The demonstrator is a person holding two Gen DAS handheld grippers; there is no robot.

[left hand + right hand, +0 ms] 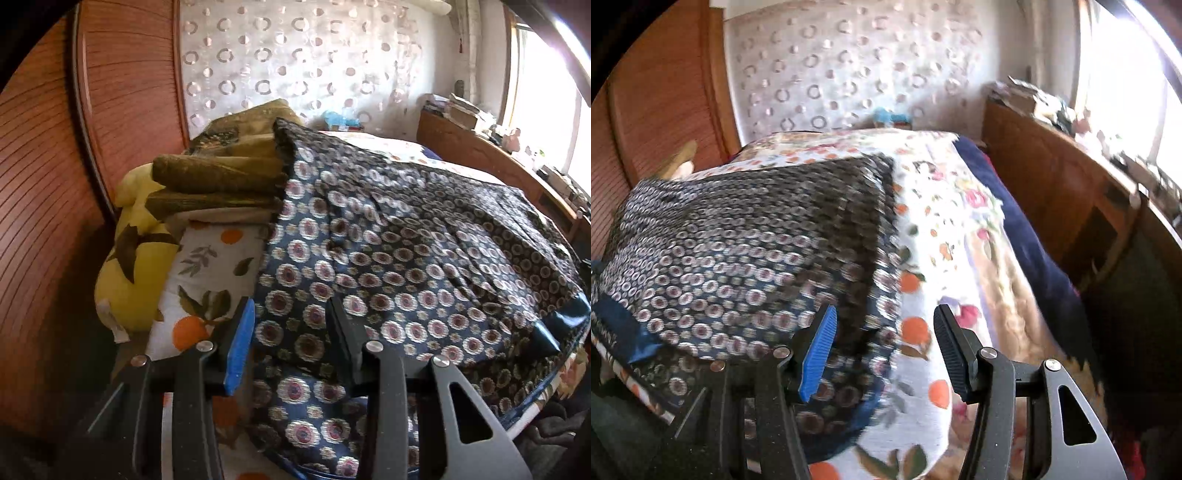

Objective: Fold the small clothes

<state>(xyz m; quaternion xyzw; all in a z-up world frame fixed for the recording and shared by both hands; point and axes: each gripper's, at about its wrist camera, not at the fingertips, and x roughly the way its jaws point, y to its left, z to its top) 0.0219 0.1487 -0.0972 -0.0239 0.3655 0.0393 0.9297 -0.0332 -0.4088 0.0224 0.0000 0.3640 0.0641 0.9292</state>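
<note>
Claw on the left (291, 343): part open, with the near corner of the dark flowered garment (406, 240) between the two pads (240, 347). Seems not to press the cloth yet, though hard to say for sure, because the fabric bunches there and hides the inner faces. Claw on the right (886, 350): also part open, holding nothing, hanging above the right edge of the garment (738, 240), where it meets the orange-print bedsheet (942, 221). Blurred in that view, so not easy to place the edge exactly.

Garment itself: spread flat over the bed, covering most of the near side, with a plain blue band (569, 314) on the edge toward the right hand.

To do this step well:
- Close the left pads fully on the corner, and catch all layers, not only the top one.
- Bring the right claw down on the matching corner at the same edge, and take cloth only, not the bedsheet under it.
- Lift both corners together and at equal height, so that no diagonal wrinkle forms.
- Carry the edge straight over to the far edge and lay it down before opening either claw.
- Stay clear of the folded blankets (218, 177) at the left.
</note>
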